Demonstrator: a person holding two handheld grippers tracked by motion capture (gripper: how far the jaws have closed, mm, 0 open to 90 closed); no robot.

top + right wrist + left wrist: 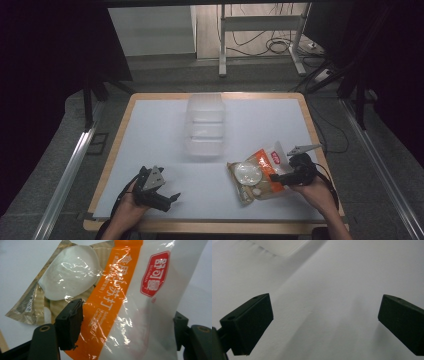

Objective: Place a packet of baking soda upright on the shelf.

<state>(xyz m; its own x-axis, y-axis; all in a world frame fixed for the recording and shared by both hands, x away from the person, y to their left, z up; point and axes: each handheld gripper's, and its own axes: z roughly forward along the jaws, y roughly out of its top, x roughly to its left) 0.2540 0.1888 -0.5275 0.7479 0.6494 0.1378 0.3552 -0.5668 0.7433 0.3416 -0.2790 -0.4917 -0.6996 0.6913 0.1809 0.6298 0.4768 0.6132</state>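
A plastic bag [252, 175] with an orange band, a red logo and a clear window onto white contents lies at the table's front right. My right gripper [276, 177] comes at it from the right. In the right gripper view the bag [120, 290] fills the gap of the right gripper [127, 327], with one jaw against each side, so it is shut on the bag. At the front left my left gripper [173, 196] points right, low over the table. It stands open [325, 320] with only white tabletop between its jaws.
A clear, empty plastic container [205, 127] stands at the middle back of the white table [150, 130]; its corner [282, 246] shows in the left gripper view. Desk legs and cables lie on the floor beyond the far edge.
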